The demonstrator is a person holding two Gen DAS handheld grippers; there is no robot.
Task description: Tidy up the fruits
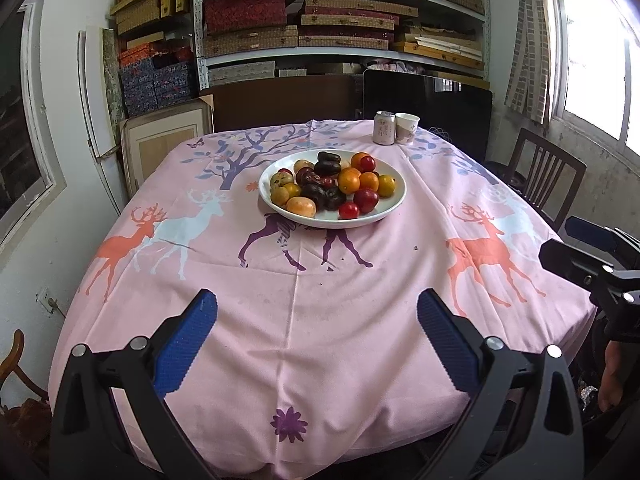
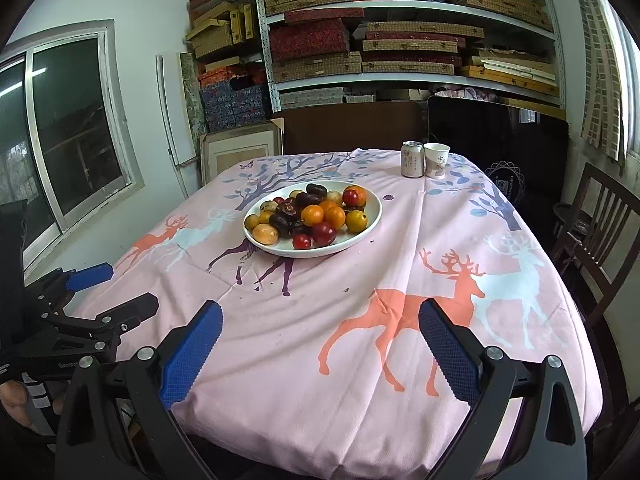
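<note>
Left tongs (image 1: 317, 306) agape; plate (image 1: 394, 195) heaped, mixed-colour fruits (image 1: 334, 188).

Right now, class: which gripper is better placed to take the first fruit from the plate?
Left, slightly. The plate sits almost straight ahead of the open left gripper; from the open right gripper it lies off to the left.

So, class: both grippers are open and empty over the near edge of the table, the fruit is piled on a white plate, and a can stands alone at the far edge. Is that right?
One detail is wrong: the can is not alone. The right wrist view shows a paper cup right beside it. The rest holds.
</note>
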